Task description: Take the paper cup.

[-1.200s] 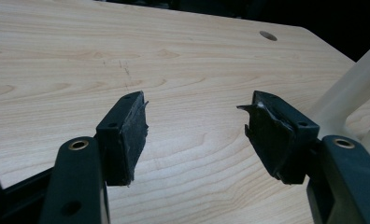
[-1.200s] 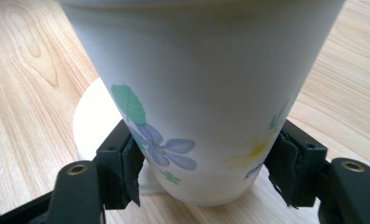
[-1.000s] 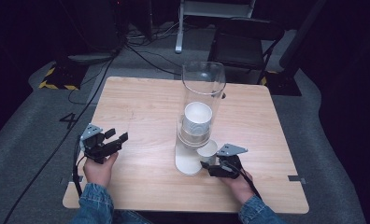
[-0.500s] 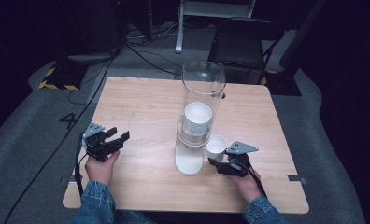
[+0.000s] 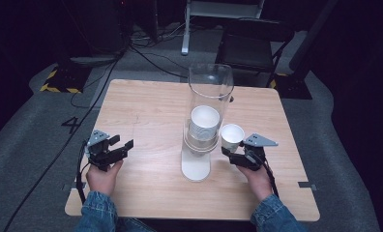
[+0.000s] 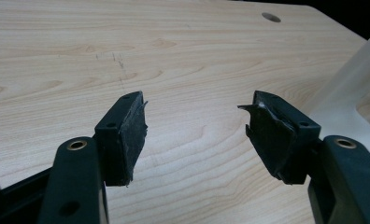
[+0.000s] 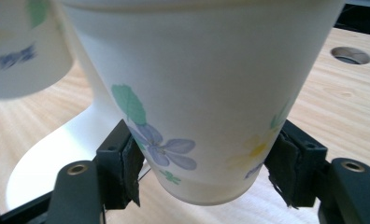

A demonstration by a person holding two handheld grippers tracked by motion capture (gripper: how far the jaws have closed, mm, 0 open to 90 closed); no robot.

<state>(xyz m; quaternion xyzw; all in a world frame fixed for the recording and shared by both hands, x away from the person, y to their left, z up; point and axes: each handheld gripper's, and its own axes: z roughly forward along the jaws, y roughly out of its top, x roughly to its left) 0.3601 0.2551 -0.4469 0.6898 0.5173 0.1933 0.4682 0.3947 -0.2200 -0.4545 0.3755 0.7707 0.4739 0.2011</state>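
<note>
While the wooden bench [image 5: 146, 116] carries everything, the largest thing on it is a tall clear tube [image 5: 210, 87] standing upright near the middle on a white base [image 5: 195, 168] that runs toward the person. Inside the tube, low down, sits a stack of paper cups [image 5: 204, 125] with its white mouth facing up. In the right gripper view part of that stack shows at the upper left, its flower print blurred.

Just beside the tube, on its right in the high view, a single paper cup [image 5: 231, 136] is held upright and clear of the bench surface. It is white with a print of blue flowers and green leaves. The right hand-held gripper [image 5: 236, 154] has its two black pads pressed on the lower wall of this cup [image 7: 206, 107], one on each side, so it is closed on the cup at a middling width. The cup's bottom edge hangs just past the pads, above the white base.

Well apart, at the left near edge of the bench, the left hand-held gripper [image 5: 123, 147] holds nothing. Its jaws stand partly apart and have just been opening slightly, with bare wood [image 6: 192, 140] between the pads.
</note>
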